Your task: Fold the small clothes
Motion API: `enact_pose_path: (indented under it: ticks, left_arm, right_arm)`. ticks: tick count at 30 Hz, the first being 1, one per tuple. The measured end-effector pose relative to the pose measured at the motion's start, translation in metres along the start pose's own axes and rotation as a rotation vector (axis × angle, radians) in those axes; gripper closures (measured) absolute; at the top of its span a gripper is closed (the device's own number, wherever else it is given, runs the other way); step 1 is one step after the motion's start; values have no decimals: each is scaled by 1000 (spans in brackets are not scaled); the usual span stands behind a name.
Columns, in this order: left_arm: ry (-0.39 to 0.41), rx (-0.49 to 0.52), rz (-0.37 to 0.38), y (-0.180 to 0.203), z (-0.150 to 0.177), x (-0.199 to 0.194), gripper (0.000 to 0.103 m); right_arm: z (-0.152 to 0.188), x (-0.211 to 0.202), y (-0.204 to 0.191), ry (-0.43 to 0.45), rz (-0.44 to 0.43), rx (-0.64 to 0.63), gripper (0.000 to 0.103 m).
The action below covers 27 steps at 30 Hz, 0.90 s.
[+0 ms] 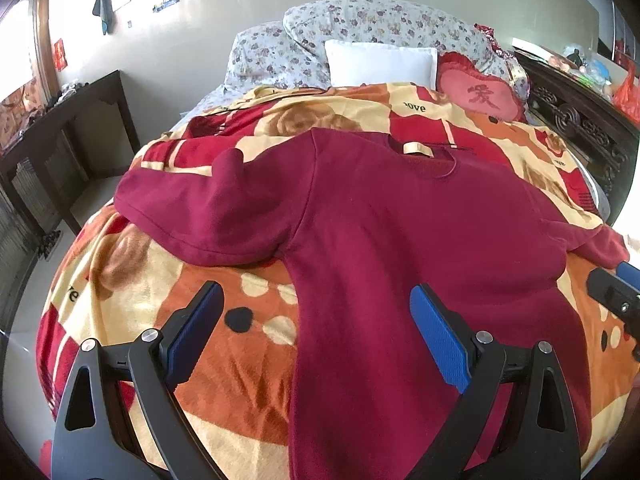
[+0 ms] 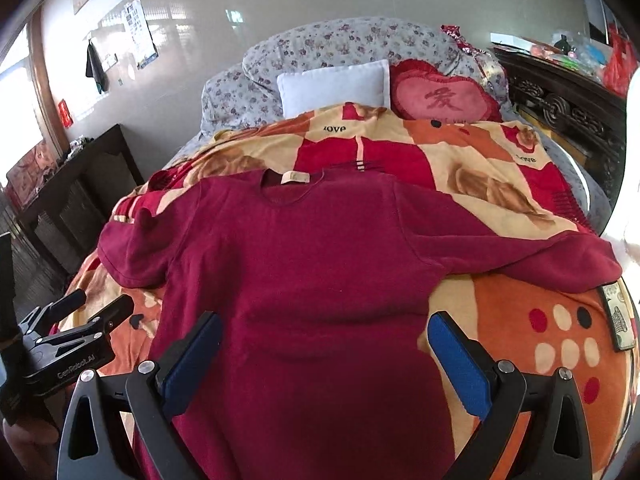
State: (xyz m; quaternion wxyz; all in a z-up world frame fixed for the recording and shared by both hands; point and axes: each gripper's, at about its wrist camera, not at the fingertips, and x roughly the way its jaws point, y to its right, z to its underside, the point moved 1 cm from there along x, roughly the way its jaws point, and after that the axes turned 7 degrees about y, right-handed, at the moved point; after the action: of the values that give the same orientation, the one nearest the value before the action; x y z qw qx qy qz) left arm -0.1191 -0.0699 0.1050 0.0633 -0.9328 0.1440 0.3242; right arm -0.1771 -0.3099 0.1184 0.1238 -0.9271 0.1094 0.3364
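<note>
A dark red long-sleeved sweater (image 1: 400, 220) (image 2: 304, 264) lies spread flat on the bed, collar with a beige label (image 1: 418, 149) (image 2: 295, 178) at the far end, both sleeves stretched out sideways. My left gripper (image 1: 316, 300) is open above the sweater's lower left edge, one blue pad over the blanket and the other over the red cloth. My right gripper (image 2: 326, 330) is open over the sweater's lower body, nothing between its fingers. The right gripper's tip (image 1: 616, 292) shows at the right edge of the left wrist view; the left gripper (image 2: 100, 312) shows at the left of the right wrist view.
A patterned orange, red and cream blanket (image 1: 248, 380) (image 2: 520, 320) covers the bed. A white pillow (image 1: 380, 65), a heart-shaped red cushion (image 1: 480, 94) and a floral quilt (image 1: 360, 20) lie at the head. Dark wooden desk (image 1: 60, 128) stands left, carved dark headboard (image 1: 580, 128) right. A small flat rectangular object (image 2: 618, 316) lies near the right sleeve.
</note>
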Motion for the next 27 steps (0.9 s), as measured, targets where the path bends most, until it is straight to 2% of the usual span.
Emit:
enact_pose_path:
  ticks: [16, 27]
  left_arm:
    - [-27, 9, 28, 14, -5, 22, 9]
    - [-57, -24, 35, 10, -7, 37, 9]
  right_arm:
    - [-1, 31, -5, -17, 29, 36, 1]
    - [-3, 47, -10, -28, 35, 35, 1]
